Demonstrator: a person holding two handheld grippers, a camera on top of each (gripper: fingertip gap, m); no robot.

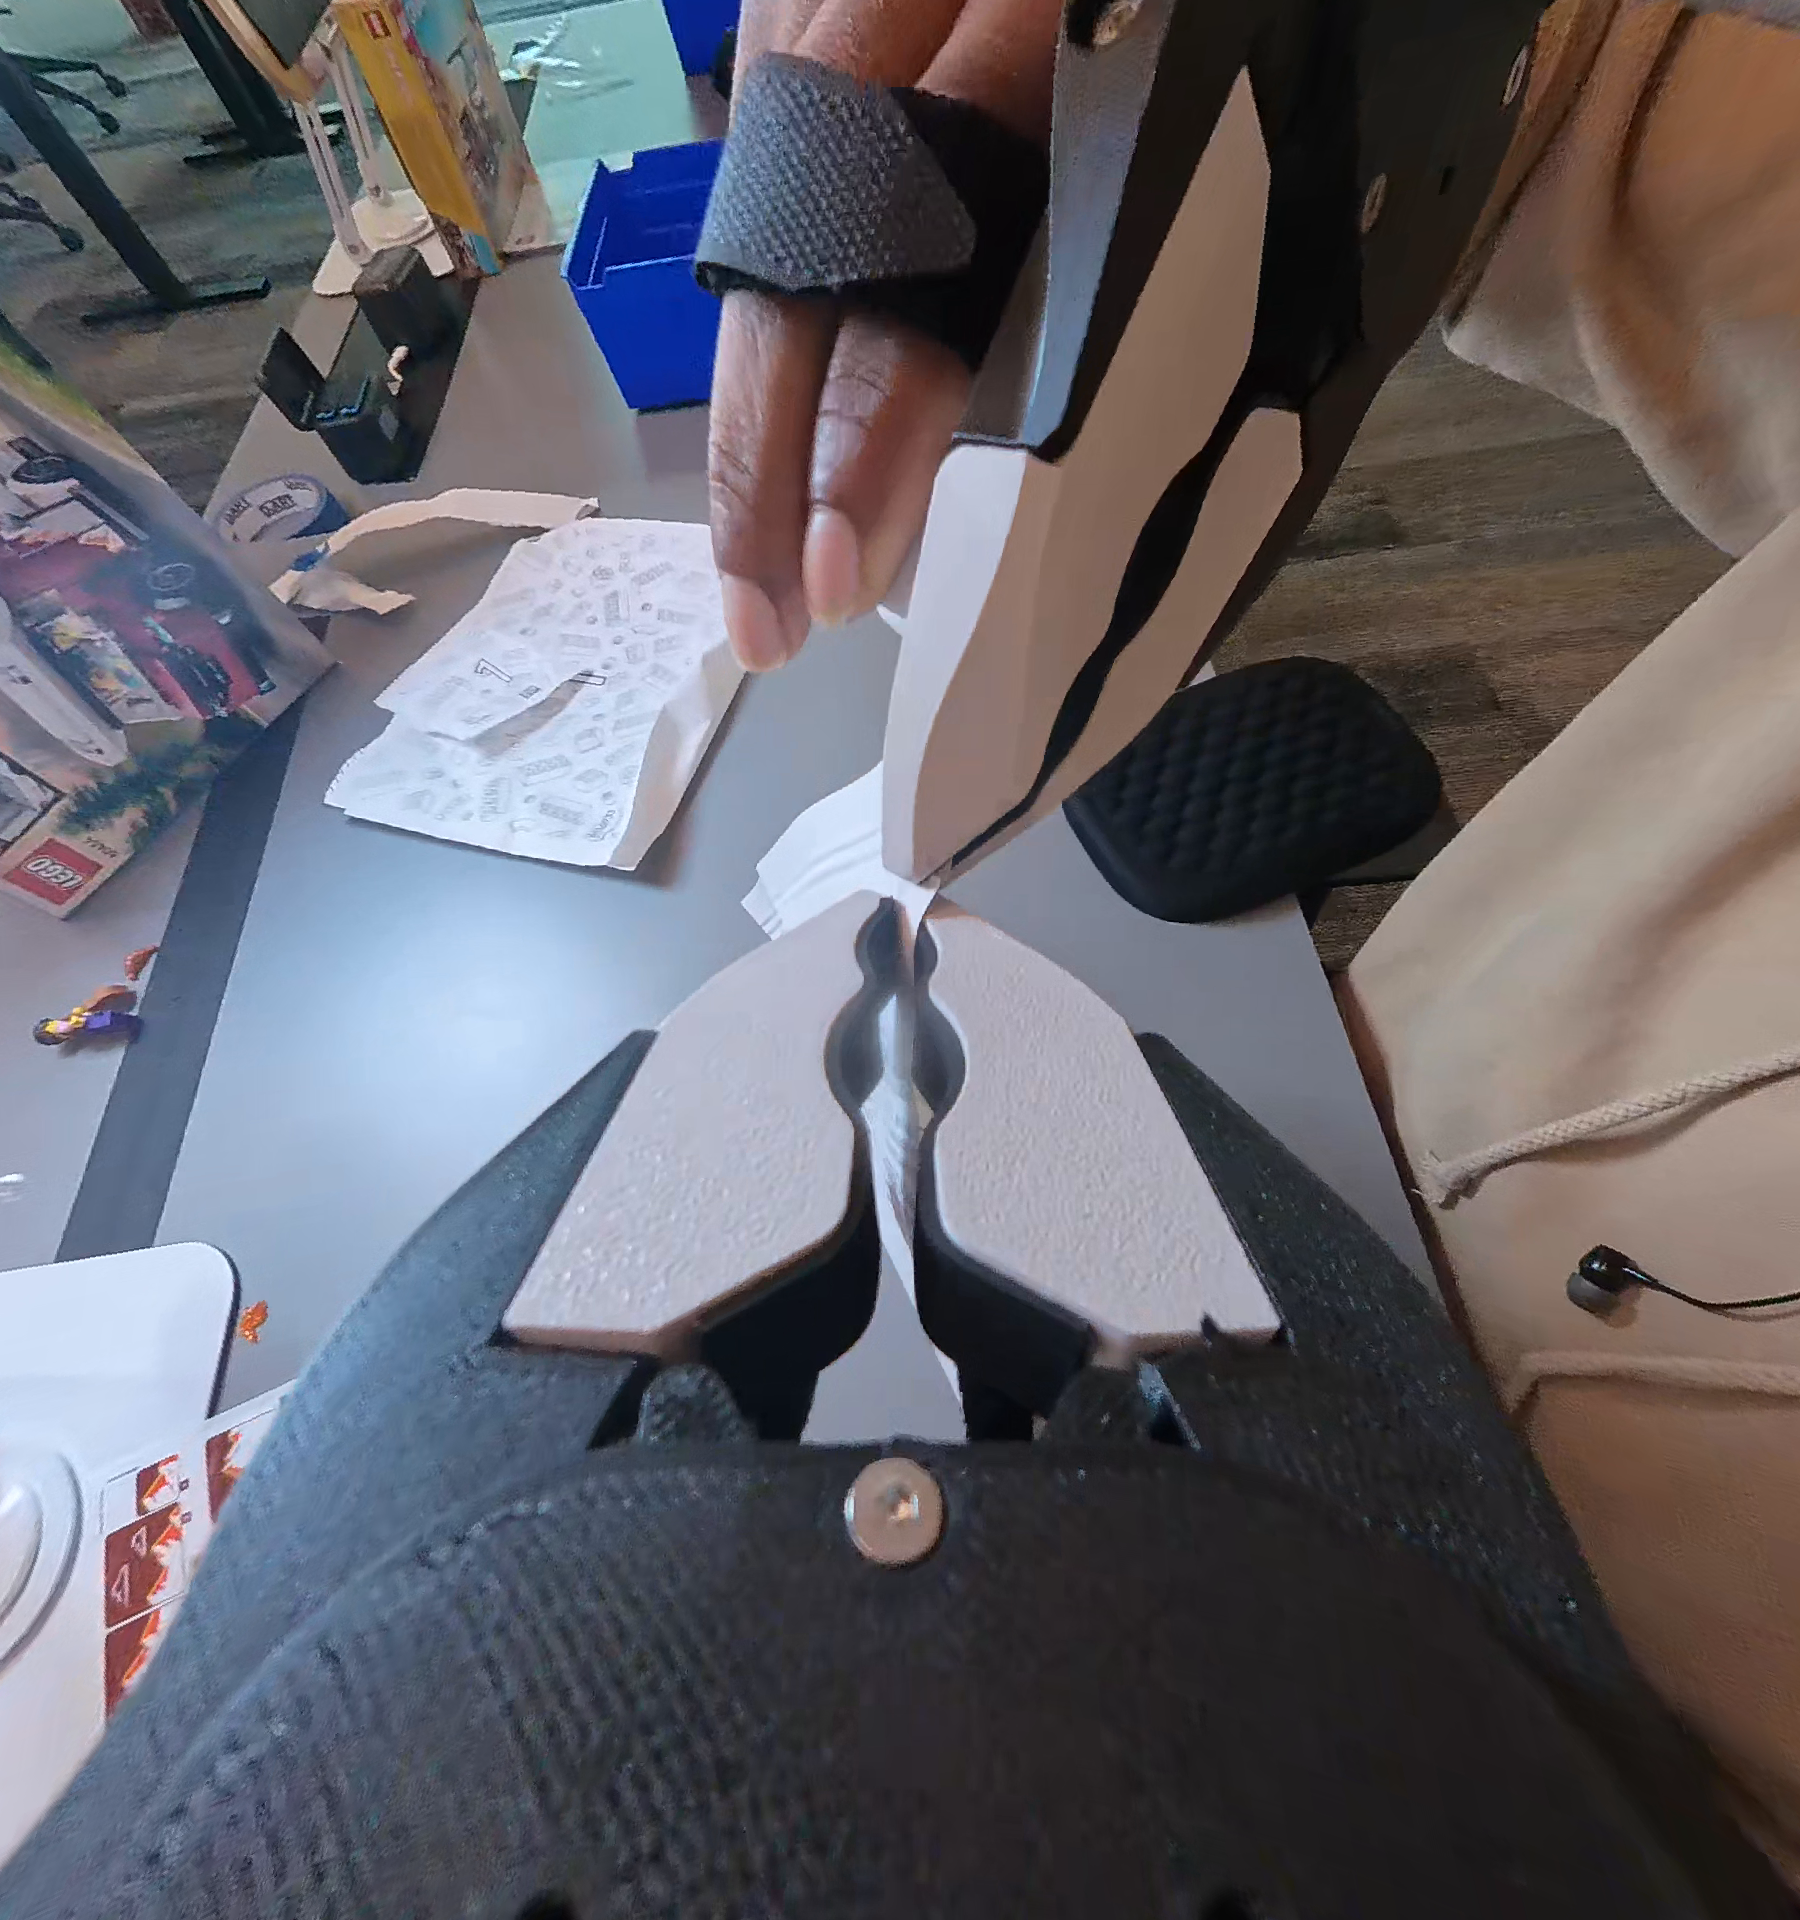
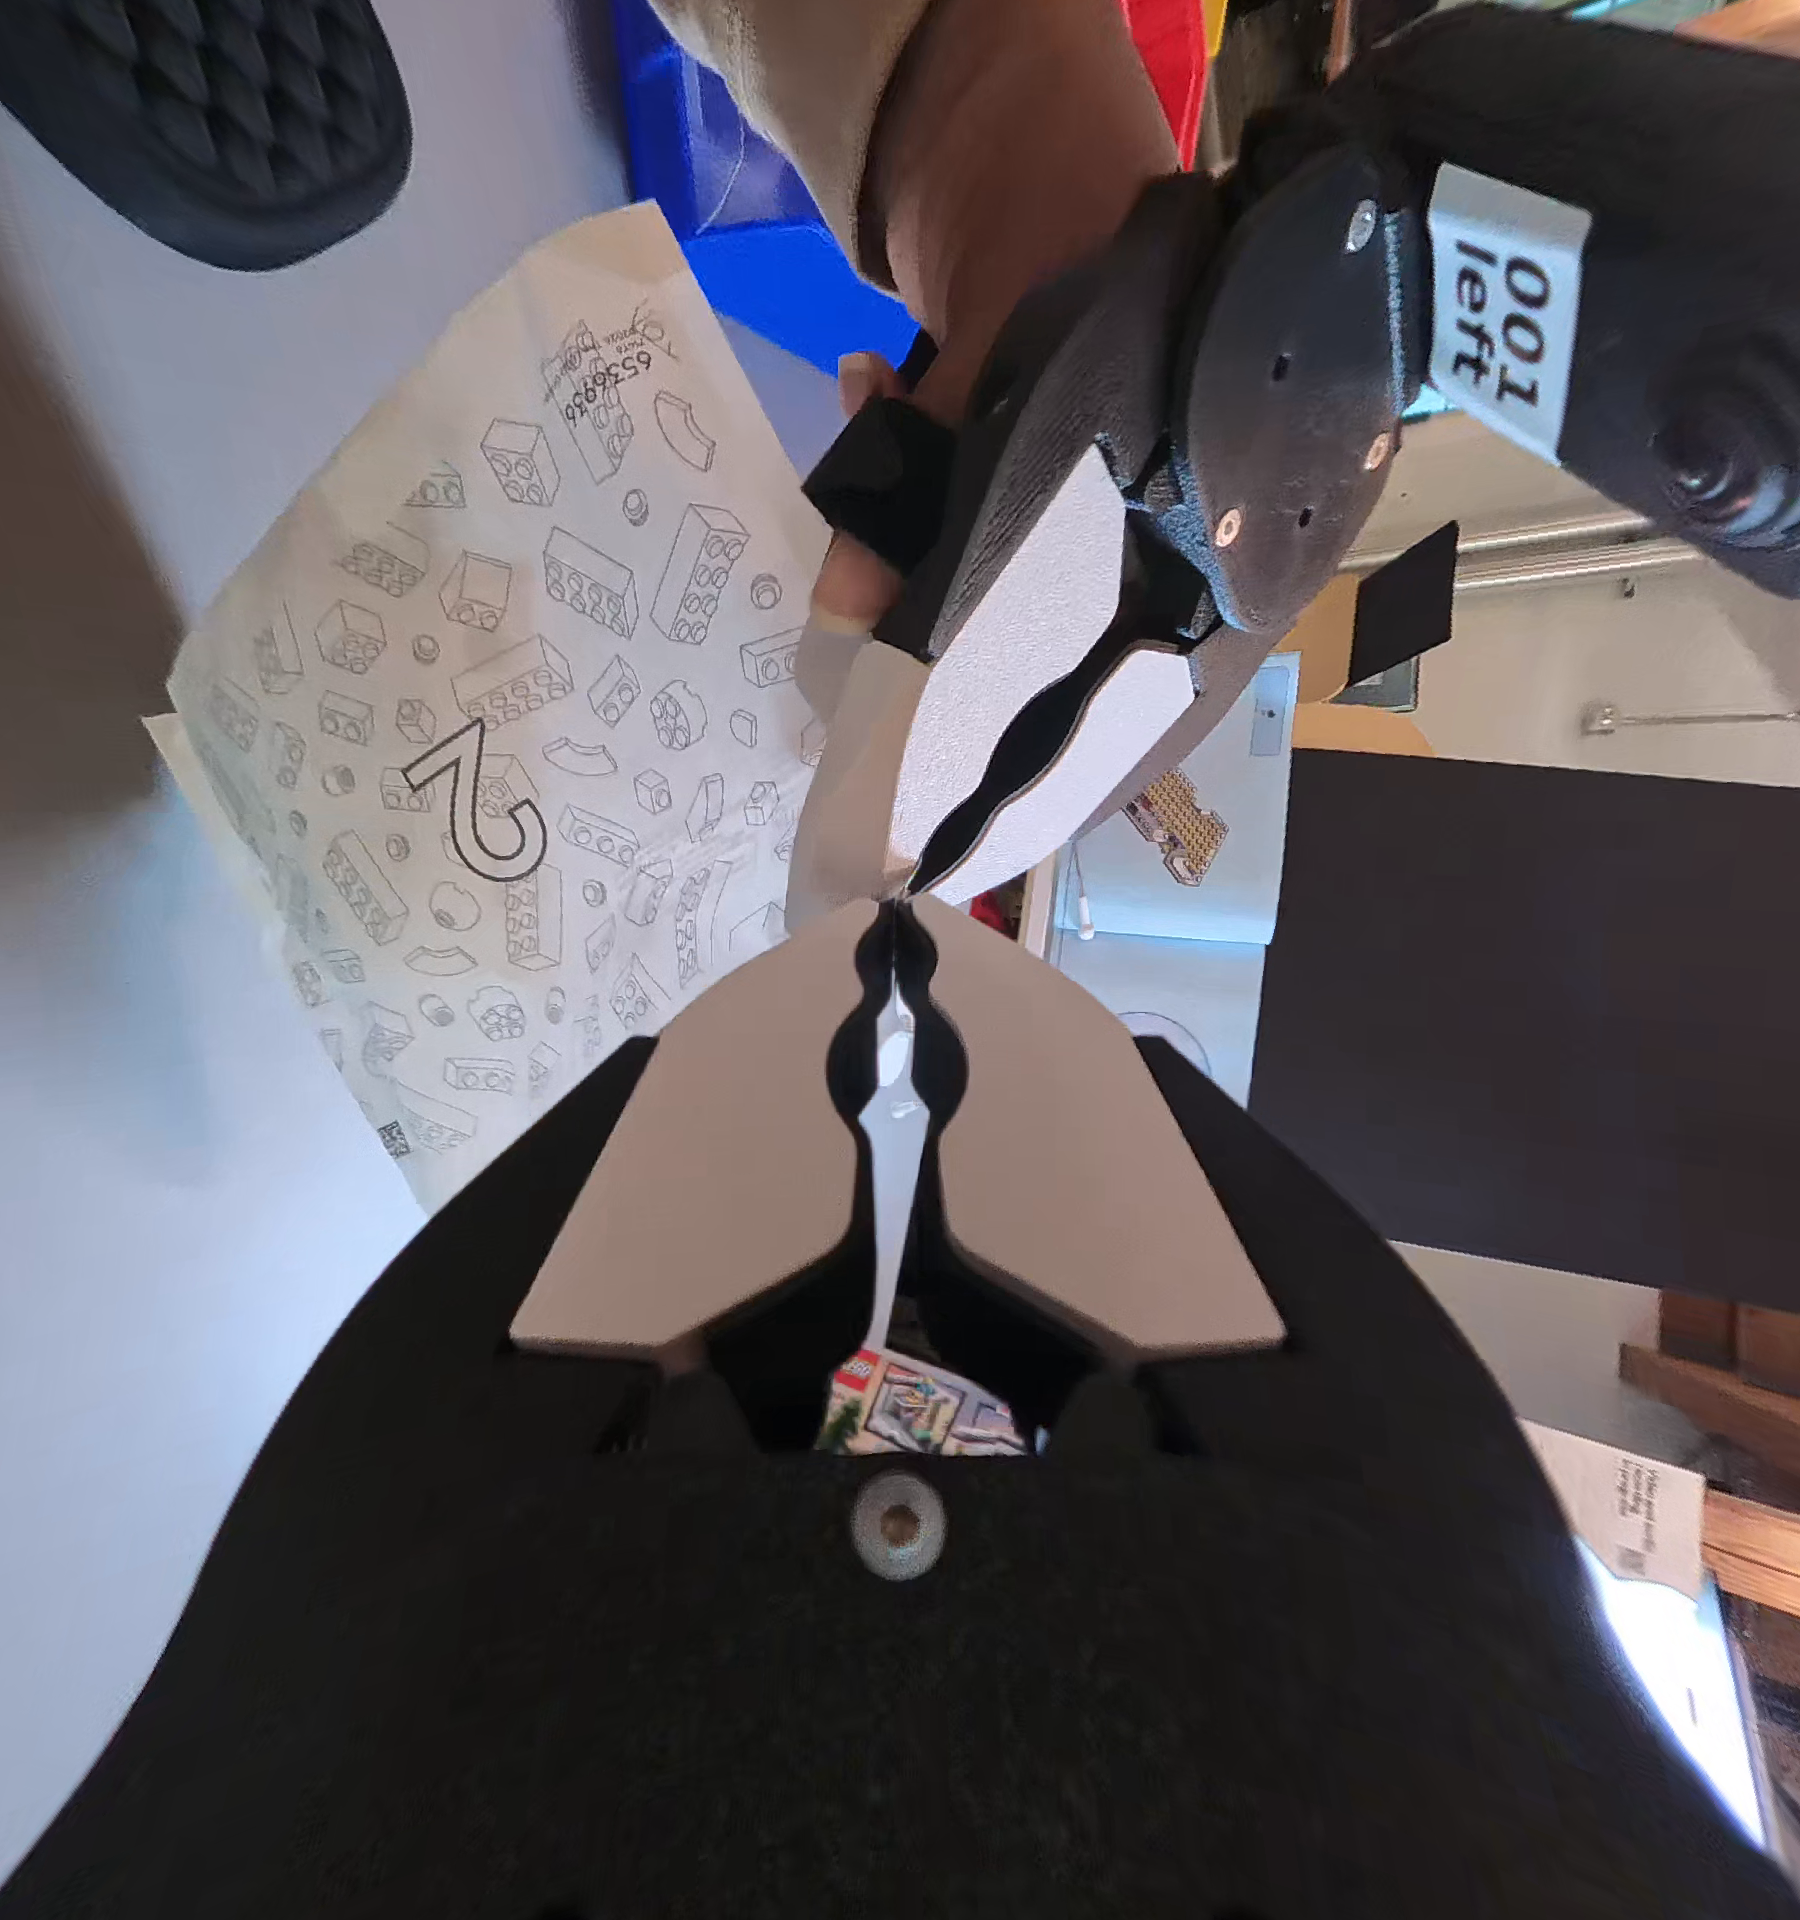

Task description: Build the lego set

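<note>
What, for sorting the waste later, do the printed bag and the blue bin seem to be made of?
Printed bag: looks like thin matte paper, since it wrinkles, holds folds and has a crimped edge.
Blue bin: probably rigid moulded plastic, with smooth straight walls, even colour and a slight sheen.

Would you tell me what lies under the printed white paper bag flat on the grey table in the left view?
A second printed white sheet or bag sticks out beneath the upper bag; below is the grey table. Anything between them is covered.
</note>
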